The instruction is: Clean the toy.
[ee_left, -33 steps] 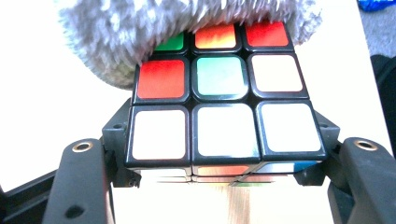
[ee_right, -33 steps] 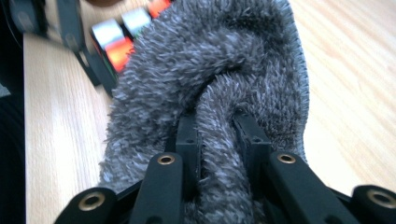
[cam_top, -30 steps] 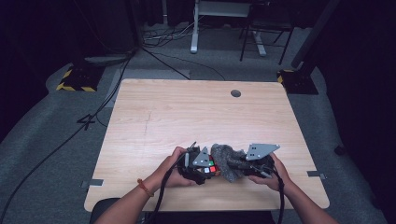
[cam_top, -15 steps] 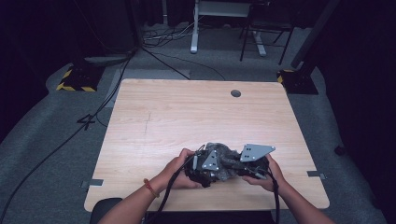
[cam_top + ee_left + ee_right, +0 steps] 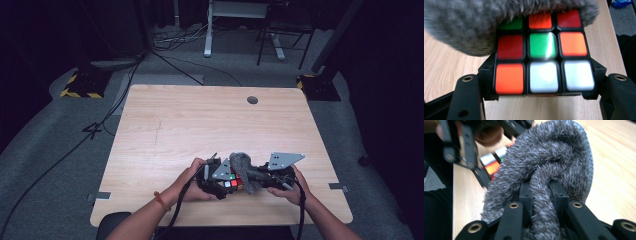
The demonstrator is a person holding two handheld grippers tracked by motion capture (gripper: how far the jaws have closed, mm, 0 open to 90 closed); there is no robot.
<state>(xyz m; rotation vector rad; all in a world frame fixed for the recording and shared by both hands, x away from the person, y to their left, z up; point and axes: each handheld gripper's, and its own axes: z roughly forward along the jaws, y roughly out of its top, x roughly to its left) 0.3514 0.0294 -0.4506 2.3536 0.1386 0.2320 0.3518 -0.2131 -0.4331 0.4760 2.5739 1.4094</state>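
Note:
A scrambled colour cube (image 5: 233,183) sits near the table's front edge, with my left gripper (image 5: 219,180) shut on its two sides. In the left gripper view the cube (image 5: 541,52) shows red, orange, green and white tiles between the jaws of that gripper (image 5: 540,86). A grey fuzzy cloth (image 5: 461,22) covers the cube's top row and left corner. My right gripper (image 5: 541,195) is shut on a fold of the cloth (image 5: 549,157) and presses it against the cube (image 5: 492,162). From above, the cloth (image 5: 244,166) lies between both hands, beside the right gripper (image 5: 257,178).
The light wooden table (image 5: 200,125) has a round cable hole (image 5: 252,100) at the far middle. Cables and yellow-black striped blocks (image 5: 80,84) lie on the grey floor behind it. A desk frame (image 5: 235,20) stands farther back.
Both hands have shifted a little to the right along the front edge. The cloth has slid further over the cube's top.

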